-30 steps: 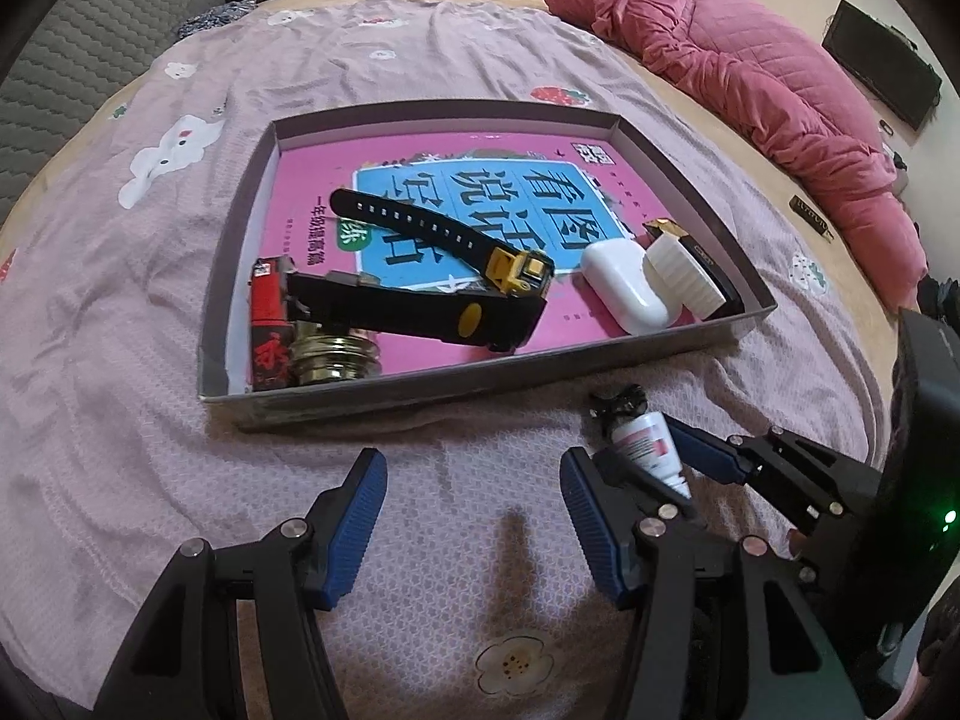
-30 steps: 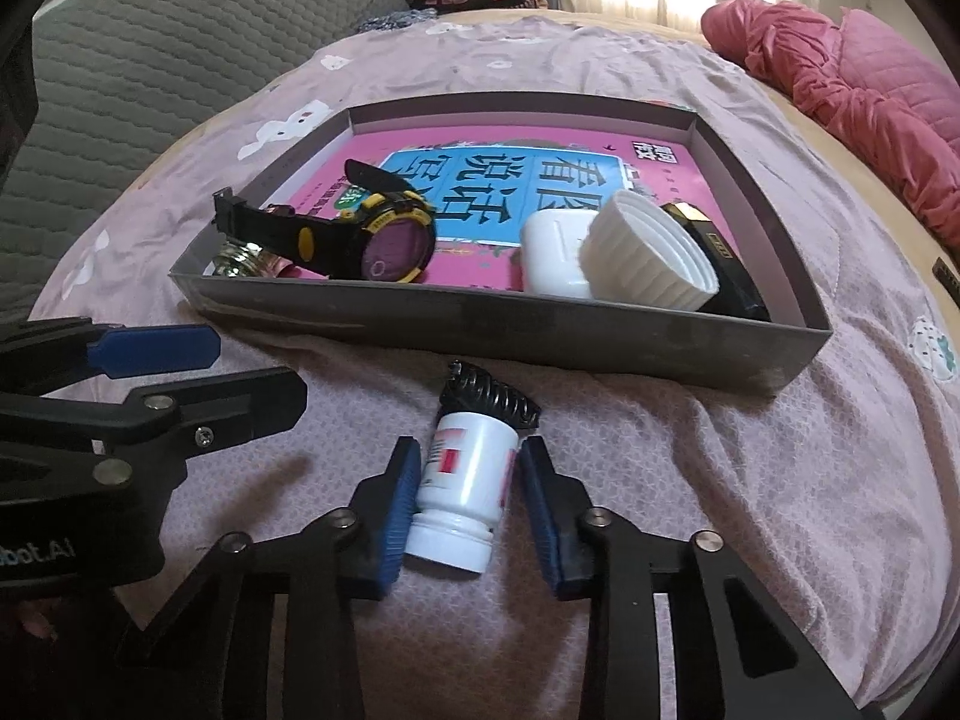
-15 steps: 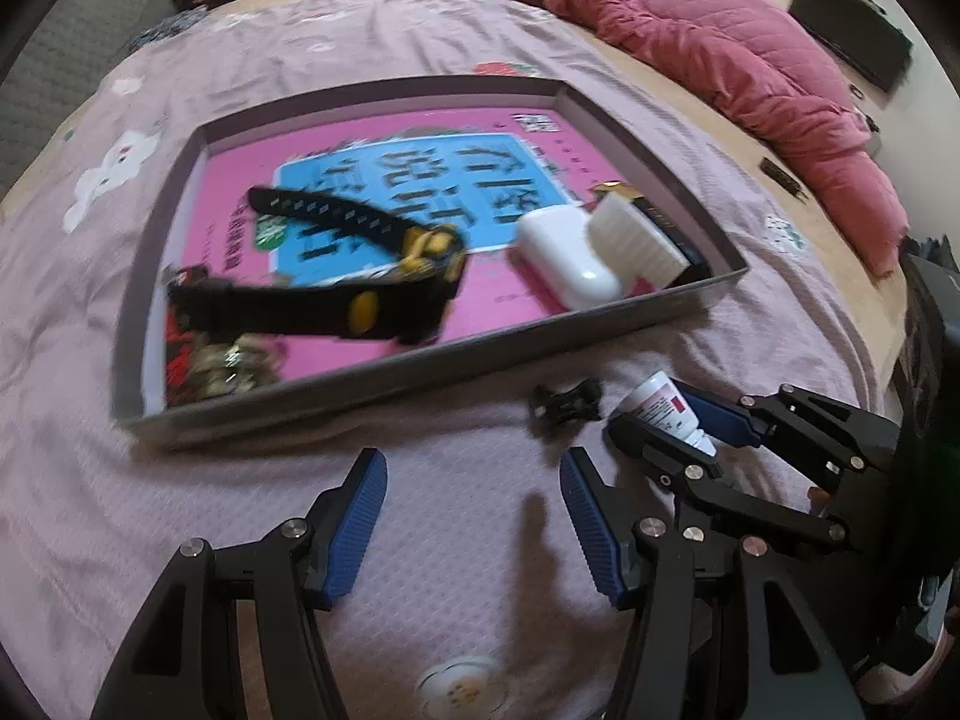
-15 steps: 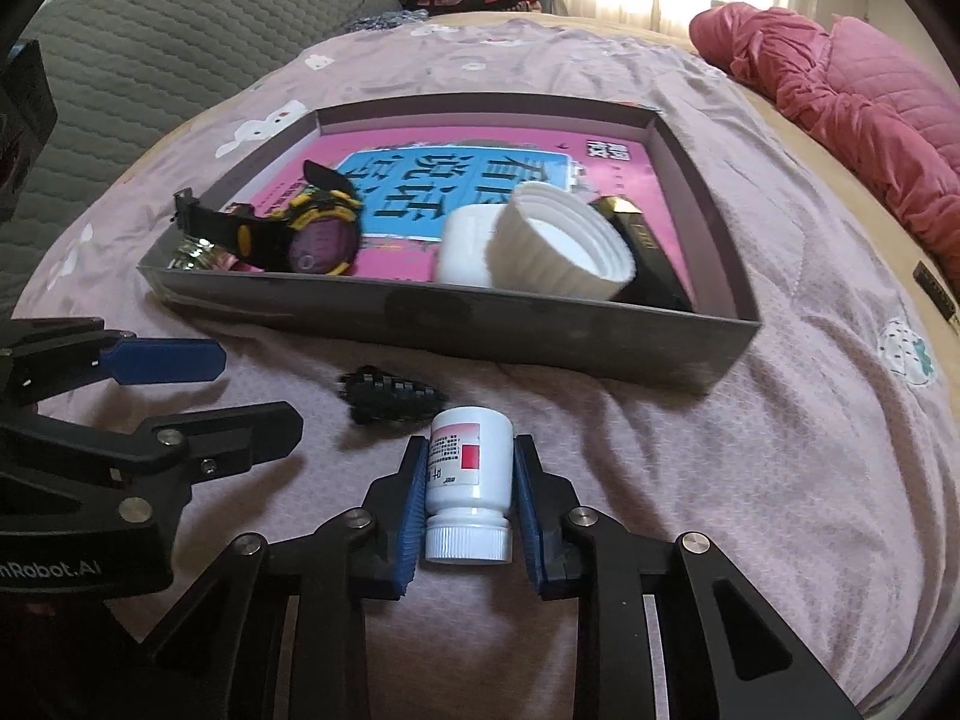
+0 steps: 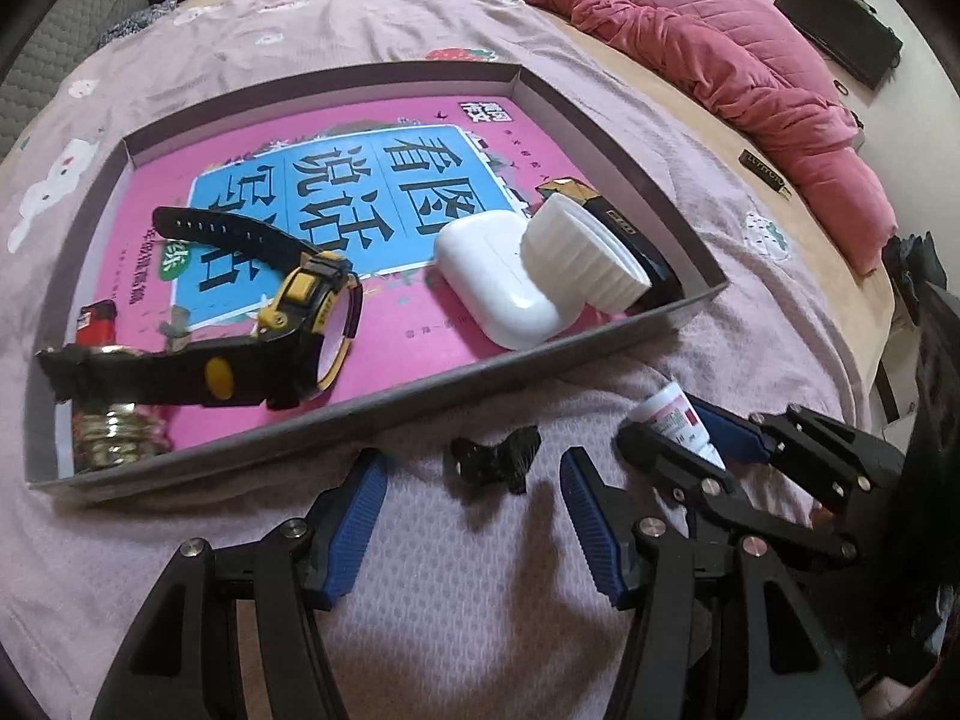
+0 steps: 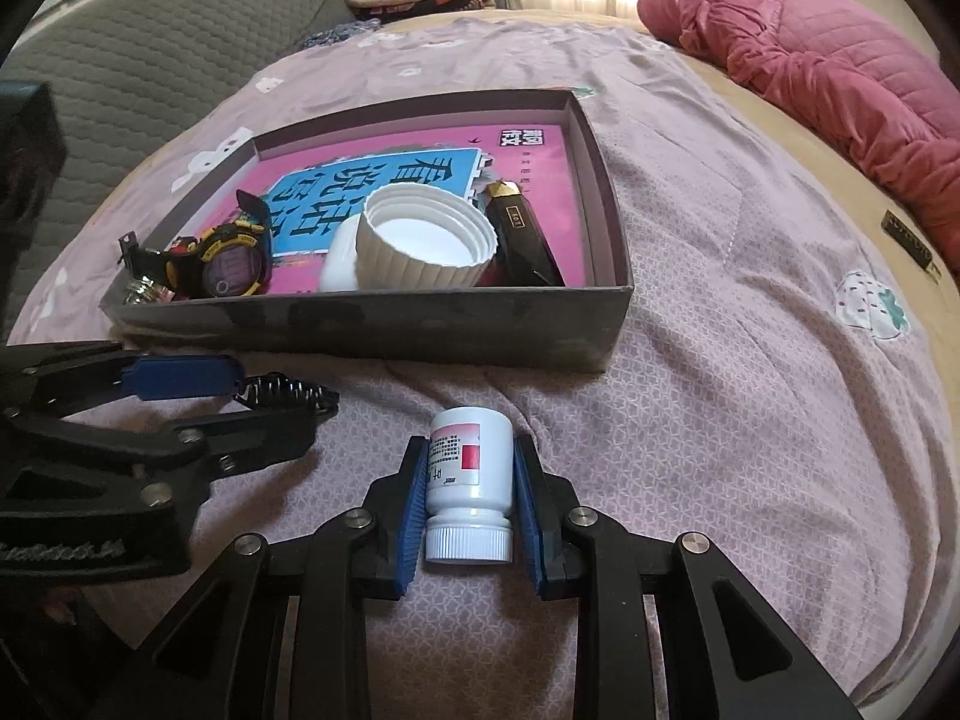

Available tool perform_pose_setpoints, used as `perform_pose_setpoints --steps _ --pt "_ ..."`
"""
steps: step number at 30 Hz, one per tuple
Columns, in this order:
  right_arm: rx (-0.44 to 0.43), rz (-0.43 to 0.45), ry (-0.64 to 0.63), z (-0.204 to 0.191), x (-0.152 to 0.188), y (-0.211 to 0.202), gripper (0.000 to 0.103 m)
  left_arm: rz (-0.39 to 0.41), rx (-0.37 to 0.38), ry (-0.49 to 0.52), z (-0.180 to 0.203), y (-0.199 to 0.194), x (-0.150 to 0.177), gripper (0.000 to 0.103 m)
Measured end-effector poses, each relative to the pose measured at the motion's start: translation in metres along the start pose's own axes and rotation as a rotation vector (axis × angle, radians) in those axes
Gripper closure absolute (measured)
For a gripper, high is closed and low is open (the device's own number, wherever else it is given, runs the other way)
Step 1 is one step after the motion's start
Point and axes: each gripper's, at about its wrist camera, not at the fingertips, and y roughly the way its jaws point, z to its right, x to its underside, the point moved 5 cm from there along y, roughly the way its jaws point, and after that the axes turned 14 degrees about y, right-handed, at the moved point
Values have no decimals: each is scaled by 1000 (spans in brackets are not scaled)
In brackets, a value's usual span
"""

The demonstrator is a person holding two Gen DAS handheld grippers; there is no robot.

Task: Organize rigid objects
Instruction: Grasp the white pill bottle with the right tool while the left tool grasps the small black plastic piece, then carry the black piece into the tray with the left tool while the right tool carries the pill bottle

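The white pill bottle [image 6: 469,477] lies low in the centre of the right wrist view, cap toward the camera, pinched across its body by the right tongs [image 6: 468,501], whose jaws have just been closing and now press both blue pads [image 6: 411,510] against its sides; in the left wrist view the same bottle shows at lower right, just outside the near wall of the shallow grey box [image 5: 420,405]. The box rests on the lilac bedspread [image 6: 750,312] and already holds a pink book lining its floor [image 5: 420,192], a black and yellow watch [image 5: 300,324], a white earbud case [image 5: 498,276], a ribbed white lid [image 6: 426,246], a black lighter with gold trim [image 6: 522,234], a red lighter [image 5: 96,321] and a glass jar [image 5: 117,444] at its lower left corner. The left tongs [image 5: 471,528] stand spread and empty, straddling a black hair claw [image 5: 495,465] that lies on the bed just before the box wall. The step in hand appears to be carrying the bottle into the box. To do it well, lift the bottle clear of the near wall before moving over it, keep the grip square so the smooth body does not twist out, and aim for the bare pink floor at the upper right of the box, beyond the lid and case, since the near part is crowded. The hair claw looks to be the left tongs' next pick.
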Motion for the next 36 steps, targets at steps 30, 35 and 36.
perform_pose_setpoints --steps 30,35,36 --pt "-6 -4 2 -2 -1 3 76 26 43 -76 -15 -8 12 75" --pt "-20 -2 -1 -8 -1 -3 76 50 50 -82 -16 -21 17 75" --pt "-22 1 -4 -9 0 -5 76 56 51 -84 -17 -24 17 75"
